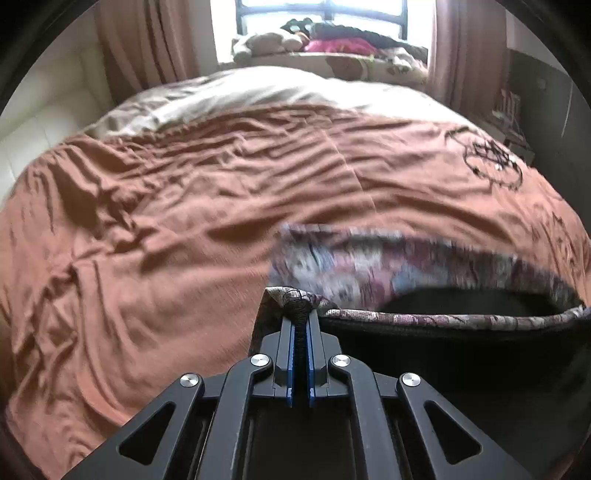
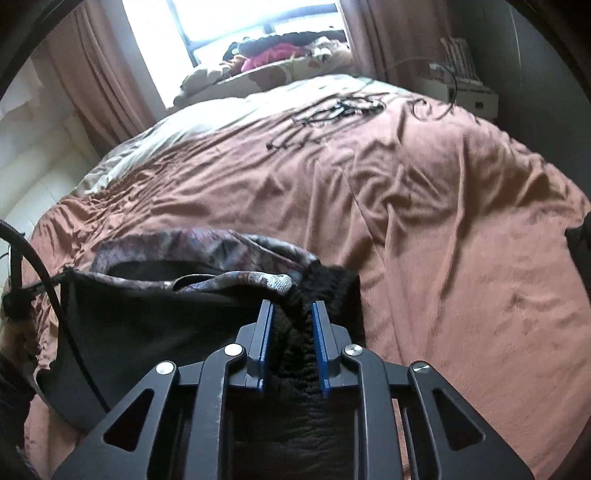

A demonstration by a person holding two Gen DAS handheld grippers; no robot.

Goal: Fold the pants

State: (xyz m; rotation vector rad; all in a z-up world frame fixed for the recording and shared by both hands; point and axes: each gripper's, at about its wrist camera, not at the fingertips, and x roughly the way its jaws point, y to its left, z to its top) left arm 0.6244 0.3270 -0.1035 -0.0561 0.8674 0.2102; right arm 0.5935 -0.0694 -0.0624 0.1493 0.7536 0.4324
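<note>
pants point(image 1: 369, 273) — far edge blurred

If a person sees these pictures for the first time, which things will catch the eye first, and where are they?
First, the patterned pants with black lining, stretched open in the foreground between the left gripper and right gripper, each pinching the waistband. Next, the wrinkled rust-coloured bedspread filling the middle. Behind it, a bright window with piled clothes on the sill.

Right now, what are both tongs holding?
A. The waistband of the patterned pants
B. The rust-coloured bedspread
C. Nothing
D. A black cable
A: the left tongs and the right tongs each pinch the dark-lined waistband of the patterned pants, above the bedspread.
</note>
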